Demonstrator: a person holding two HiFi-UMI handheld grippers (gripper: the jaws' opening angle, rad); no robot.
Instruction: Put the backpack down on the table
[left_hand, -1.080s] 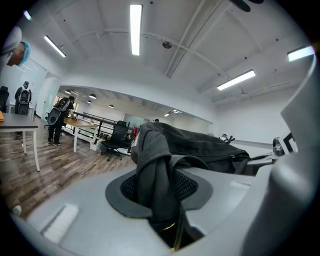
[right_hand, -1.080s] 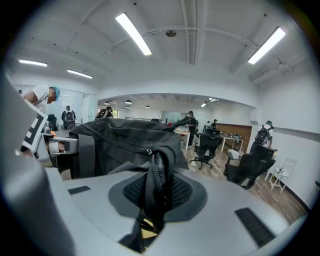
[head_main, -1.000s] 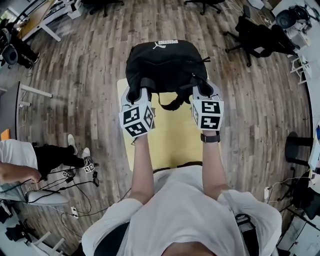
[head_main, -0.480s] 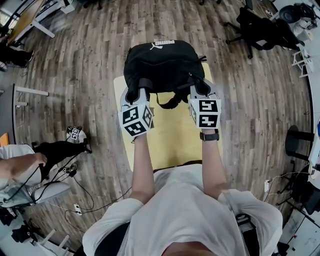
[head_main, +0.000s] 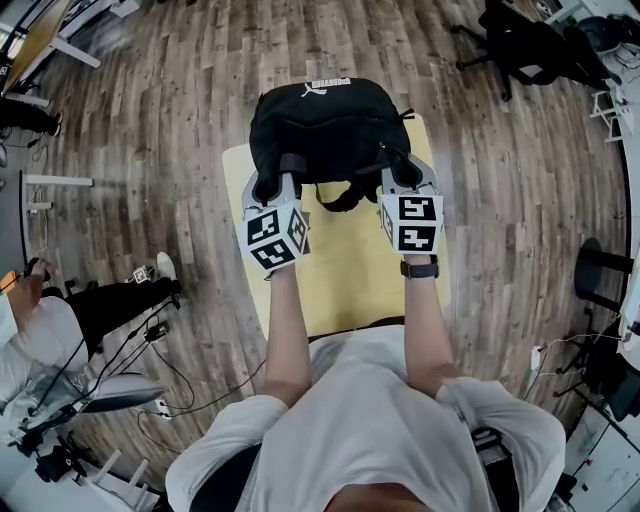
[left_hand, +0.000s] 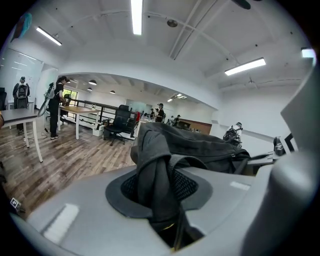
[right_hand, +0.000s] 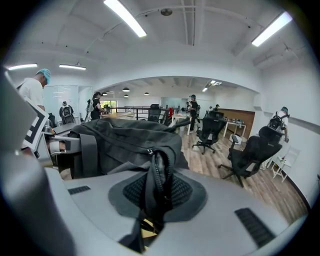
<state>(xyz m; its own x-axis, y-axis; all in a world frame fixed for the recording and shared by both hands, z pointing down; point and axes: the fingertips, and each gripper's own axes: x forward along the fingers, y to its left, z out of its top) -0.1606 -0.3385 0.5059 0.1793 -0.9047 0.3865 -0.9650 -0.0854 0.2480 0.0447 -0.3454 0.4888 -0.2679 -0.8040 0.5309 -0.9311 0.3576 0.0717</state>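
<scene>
The backpack (head_main: 325, 125) blocks the far end of the yellow table (head_main: 350, 270); the nearer stretch of the table lies bare. Left of the table, a seated person's legs (head_main: 120, 305) and floor cables (head_main: 165, 345) crowd the way. Far right of the table stands an office chair (head_main: 525, 45).

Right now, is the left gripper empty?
No: the left gripper is clamped on a bunched fold of the black backpack, as the left gripper view shows.
</scene>
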